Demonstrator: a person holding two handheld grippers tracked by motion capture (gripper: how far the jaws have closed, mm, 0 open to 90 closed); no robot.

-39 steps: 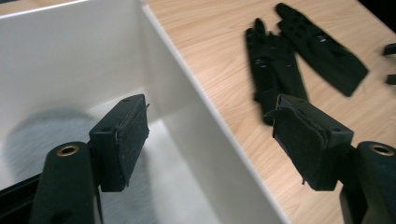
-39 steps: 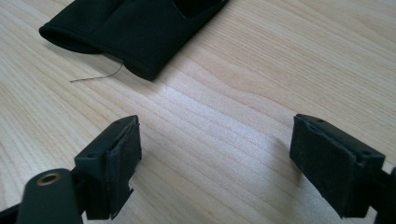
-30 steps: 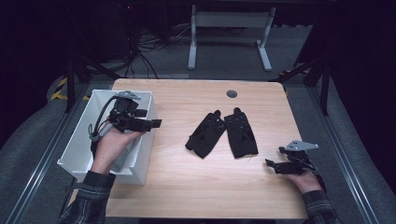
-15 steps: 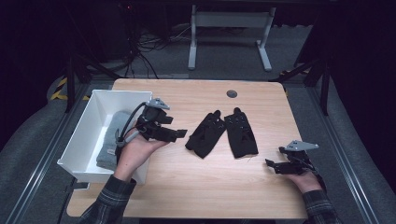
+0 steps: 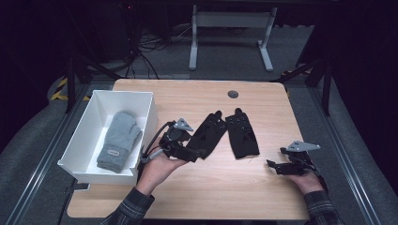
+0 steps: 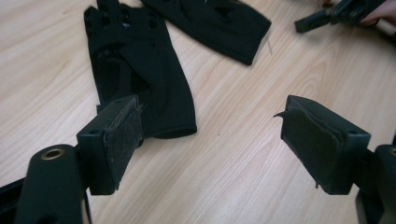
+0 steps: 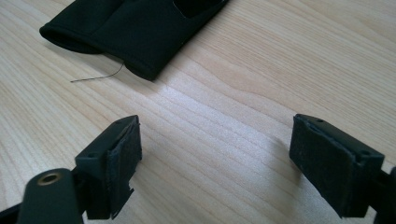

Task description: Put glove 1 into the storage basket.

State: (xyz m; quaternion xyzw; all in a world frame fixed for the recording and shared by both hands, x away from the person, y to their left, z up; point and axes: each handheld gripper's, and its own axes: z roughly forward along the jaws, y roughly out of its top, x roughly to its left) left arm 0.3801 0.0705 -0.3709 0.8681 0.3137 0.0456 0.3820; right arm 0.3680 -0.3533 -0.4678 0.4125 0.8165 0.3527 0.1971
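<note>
The left hand-held gripper (image 5: 193, 153) sits low over the desk (image 5: 263, 187), at the cuff end of the left black glove (image 5: 209, 132). Its jaws stand apart and have just been opening further; in the left gripper view one pad overlaps the cuff edge of that glove (image 6: 140, 79), but nothing is clamped between the pads. Bare wood shows in the gap.

The right black glove (image 5: 241, 135) lies just beside the first, fingers pointing toward the far edge of the desk, the two touching or nearly so near the fingers. Its cuff (image 7: 126, 32) lies ahead of the right hand-held gripper (image 5: 277, 166), with a loose thread trailing from it.

The right hand-held gripper rests near the right front of the desk, jaws apart, empty, well clear of the glove.

A white bin (image 5: 89, 136) stands at the left edge of the desk with a grey mitten (image 5: 119, 139) lying inside it
</note>
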